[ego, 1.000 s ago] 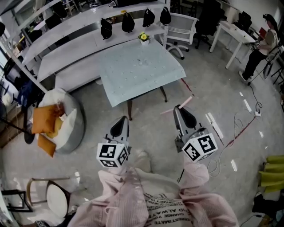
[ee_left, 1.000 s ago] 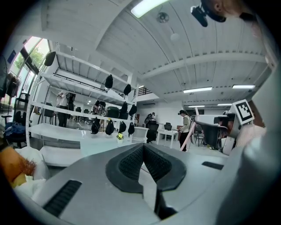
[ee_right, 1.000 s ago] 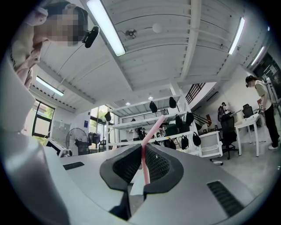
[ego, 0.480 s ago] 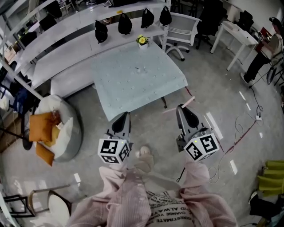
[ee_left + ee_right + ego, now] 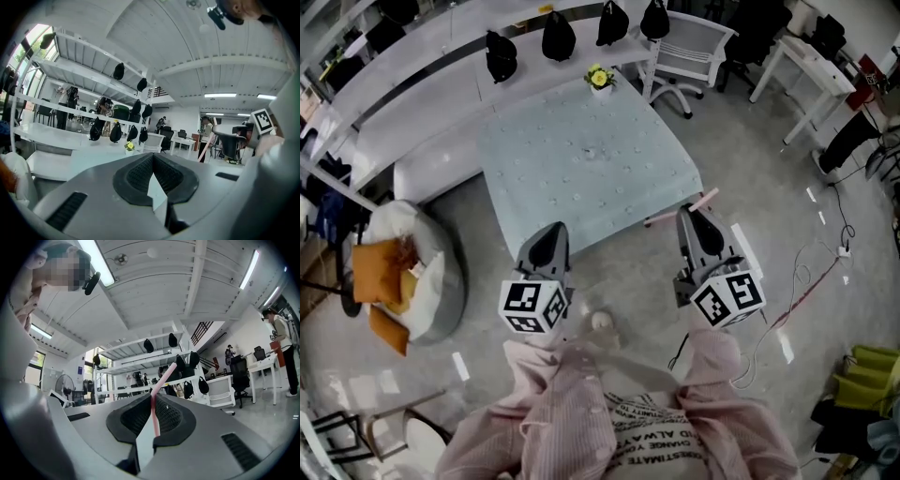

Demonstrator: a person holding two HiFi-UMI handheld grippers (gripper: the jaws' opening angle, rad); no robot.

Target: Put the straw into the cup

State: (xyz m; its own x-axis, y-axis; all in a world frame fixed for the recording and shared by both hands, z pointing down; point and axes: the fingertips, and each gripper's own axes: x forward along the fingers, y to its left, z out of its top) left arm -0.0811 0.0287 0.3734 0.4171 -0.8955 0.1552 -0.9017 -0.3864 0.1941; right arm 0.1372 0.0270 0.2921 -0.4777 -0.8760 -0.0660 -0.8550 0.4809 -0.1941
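My right gripper (image 5: 692,214) is shut on a pink straw (image 5: 705,199), which lies crosswise in the jaws with its bent end poking past them (image 5: 161,378). The left gripper (image 5: 551,230) is shut with nothing in it (image 5: 153,157). Both are held over the floor, level, just short of the near edge of a table with a pale blue cloth (image 5: 544,187). A small clear thing (image 5: 589,151), too small to tell but perhaps the cup, stands near the table's middle. In the left gripper view the straw (image 5: 205,151) shows at the right.
A pot of yellow flowers (image 5: 600,79) stands at the table's far edge. Behind it run white shelves hung with black bags (image 5: 555,36) and a white office chair (image 5: 689,52). A beanbag with orange cushions (image 5: 394,272) lies left. Cables (image 5: 811,272) trail on the floor, right.
The person has walked toward the table. Both grippers have come up close to its near edge, the straw still in the right one.
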